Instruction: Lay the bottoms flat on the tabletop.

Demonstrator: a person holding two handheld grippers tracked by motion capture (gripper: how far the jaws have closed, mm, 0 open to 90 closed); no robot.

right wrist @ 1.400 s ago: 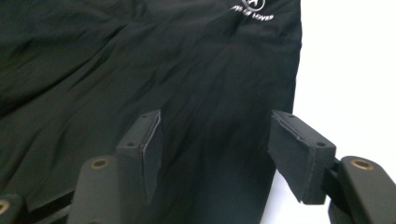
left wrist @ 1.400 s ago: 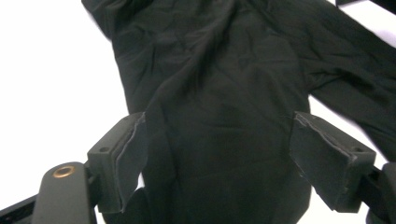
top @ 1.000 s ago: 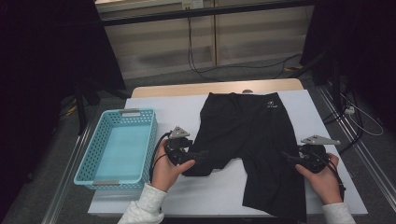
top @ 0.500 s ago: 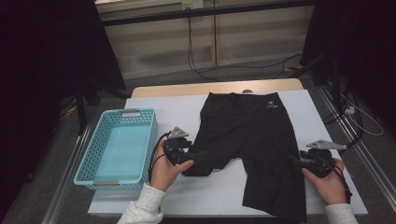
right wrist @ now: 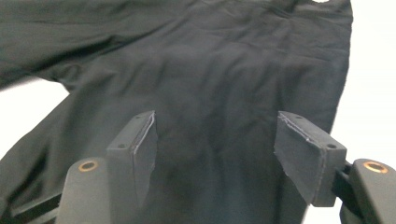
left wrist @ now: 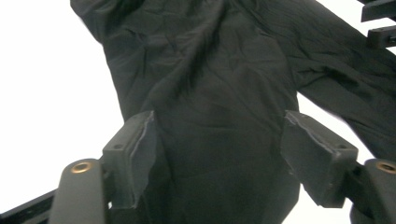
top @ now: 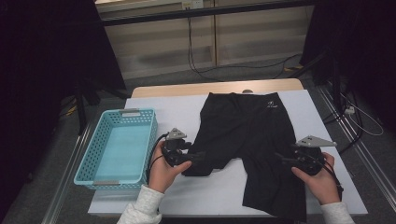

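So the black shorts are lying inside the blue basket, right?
No. The high view shows the black shorts spread flat on the white table, beside the blue basket, which sits to their left.

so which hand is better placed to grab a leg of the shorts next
Left, probably. The left gripper sits right at the hem of one leg of the shorts, jaws open with cloth between them. The right gripper is open further up its leg.

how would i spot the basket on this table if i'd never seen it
Start at the white table. Black shorts lie spread across its middle. The basket sits at the table's left edge, left of the shorts: a light blue, perforated plastic rectangle, the one coloured thing there.
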